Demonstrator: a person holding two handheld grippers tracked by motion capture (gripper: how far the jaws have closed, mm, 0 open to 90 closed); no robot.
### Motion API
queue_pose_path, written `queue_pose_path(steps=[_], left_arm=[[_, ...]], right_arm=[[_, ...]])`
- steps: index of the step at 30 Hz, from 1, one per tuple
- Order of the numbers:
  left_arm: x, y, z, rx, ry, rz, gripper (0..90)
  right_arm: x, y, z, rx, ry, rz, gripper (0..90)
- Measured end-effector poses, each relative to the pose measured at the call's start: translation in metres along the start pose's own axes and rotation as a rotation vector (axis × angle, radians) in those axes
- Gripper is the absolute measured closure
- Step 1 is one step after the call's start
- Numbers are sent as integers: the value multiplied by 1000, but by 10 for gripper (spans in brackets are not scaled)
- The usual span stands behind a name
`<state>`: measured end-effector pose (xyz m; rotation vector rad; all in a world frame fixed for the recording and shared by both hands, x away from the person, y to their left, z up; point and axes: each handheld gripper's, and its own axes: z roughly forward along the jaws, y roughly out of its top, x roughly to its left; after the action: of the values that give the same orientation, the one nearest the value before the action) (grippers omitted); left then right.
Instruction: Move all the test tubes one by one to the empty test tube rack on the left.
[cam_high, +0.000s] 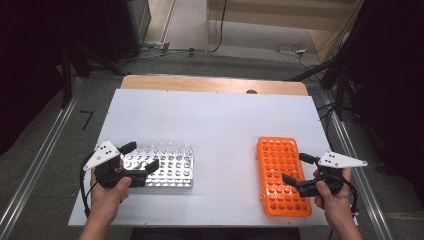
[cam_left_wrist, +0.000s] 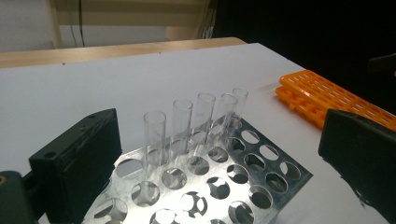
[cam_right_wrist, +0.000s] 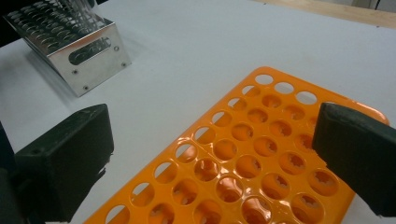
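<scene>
The 5 clear test tubes standing upright along the 12 o'clock row of the metal rack look light, slick and brittle, best pinched gently mid-wall by the released left hand-held gripper; the right hand-held gripper hovers released over the orange rack.

You work in a lab: glass test tubes in a metal rack, an orange tube rack, trailing floor cables.

Shiny silver metal rack with clear glass tubes, bright orange plastic rack to its right (grid of round holes), all on a white tabletop.
</scene>
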<state>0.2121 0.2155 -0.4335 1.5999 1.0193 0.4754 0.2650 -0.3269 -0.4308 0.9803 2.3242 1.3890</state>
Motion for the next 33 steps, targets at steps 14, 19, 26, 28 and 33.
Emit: queue_pose_path(steps=[14,19,26,28,33], left_arm=[[6,-14,-22,-25,5,11,0],[9,-18,-32,-41,8,15,0],[19,-21,-37,-57,11,19,0],[22,-21,-38,-65,11,12,0],[27,-23,-42,-71,18,15,0]], right_arm=[[-21,-13,-5,-6,-46,16,0],[-32,-21,-7,-18,-62,36,0],[-47,-29,-14,-37,-91,55,0],[-51,-32,-15,-41,-97,69,0],[-57,-38,-16,-36,-119,62,0]])
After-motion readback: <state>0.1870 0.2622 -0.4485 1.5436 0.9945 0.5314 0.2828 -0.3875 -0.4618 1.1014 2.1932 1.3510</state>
